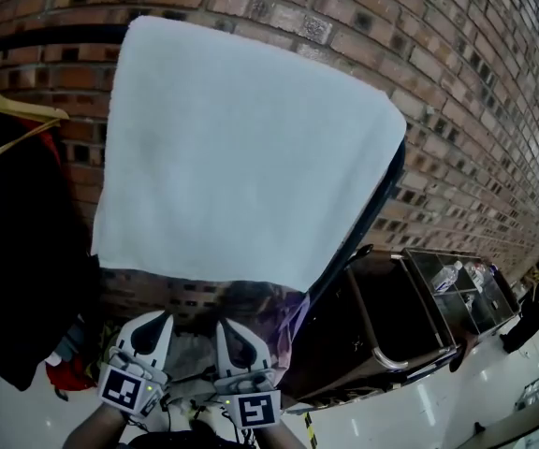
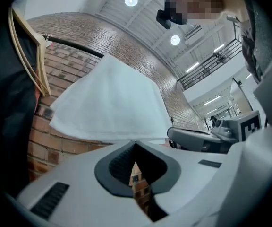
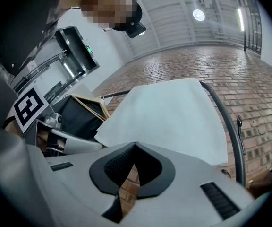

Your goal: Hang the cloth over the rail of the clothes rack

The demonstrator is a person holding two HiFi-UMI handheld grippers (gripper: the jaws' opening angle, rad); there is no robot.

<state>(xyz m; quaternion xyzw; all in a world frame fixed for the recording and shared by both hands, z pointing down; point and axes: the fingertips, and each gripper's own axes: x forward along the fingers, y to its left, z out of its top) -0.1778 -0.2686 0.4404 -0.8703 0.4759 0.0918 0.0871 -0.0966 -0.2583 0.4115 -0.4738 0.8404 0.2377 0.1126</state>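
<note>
A white cloth (image 1: pixel 241 152) hangs draped over the black rail (image 1: pixel 64 36) of the clothes rack, in front of the brick wall. It also shows in the left gripper view as the white cloth (image 2: pixel 110 105) and in the right gripper view as the white cloth (image 3: pixel 169 117). My left gripper (image 1: pixel 152 324) and right gripper (image 1: pixel 234 330) sit side by side below the cloth's lower edge, apart from it. Both are shut with nothing between the jaws. The left gripper (image 2: pixel 135 148) and right gripper (image 3: pixel 135 148) each show closed tips.
A wooden hanger (image 1: pixel 12 108) with a dark garment (image 1: pixel 17 251) hangs on the rail to the left. The rack's black side post (image 1: pixel 368 227) runs down at the right. A dark trolley (image 1: pixel 391 325) with bottles stands at the lower right.
</note>
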